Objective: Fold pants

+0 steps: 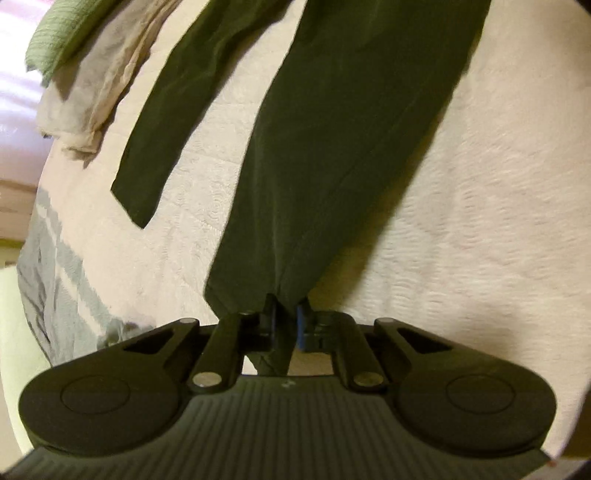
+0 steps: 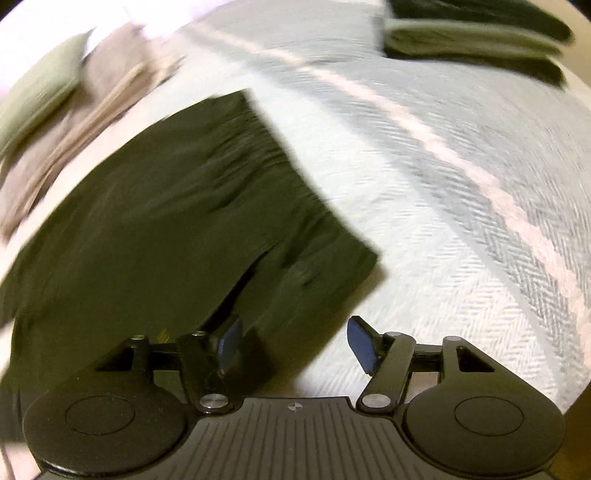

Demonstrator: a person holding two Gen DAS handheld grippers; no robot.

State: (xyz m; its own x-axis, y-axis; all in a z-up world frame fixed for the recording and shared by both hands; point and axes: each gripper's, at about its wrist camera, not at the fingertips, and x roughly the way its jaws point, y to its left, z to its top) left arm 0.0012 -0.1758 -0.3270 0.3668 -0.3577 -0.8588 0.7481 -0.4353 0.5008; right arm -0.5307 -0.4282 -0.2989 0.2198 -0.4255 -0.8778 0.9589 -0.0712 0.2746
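Left tool (image 1: 284,314) clenched on the hem of the dark pants (image 1: 325,147) spread on the bed (image 1: 480,221), right tool (image 2: 291,347) released beside the waistband; likely grasp stage, next needs right to clamp.

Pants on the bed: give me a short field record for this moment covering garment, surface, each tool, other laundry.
garment: dark green pants spread flat, legs apart
surface: pale textured bedspread
left tool: shut on the hem of one pant leg
right tool: open, one pad at the pants' edge near the waistband, nothing gripped
other laundry: beige cloth with a light green cloth on it beside the pants; folded stack at the far corner
image quality: right wrist view blurred
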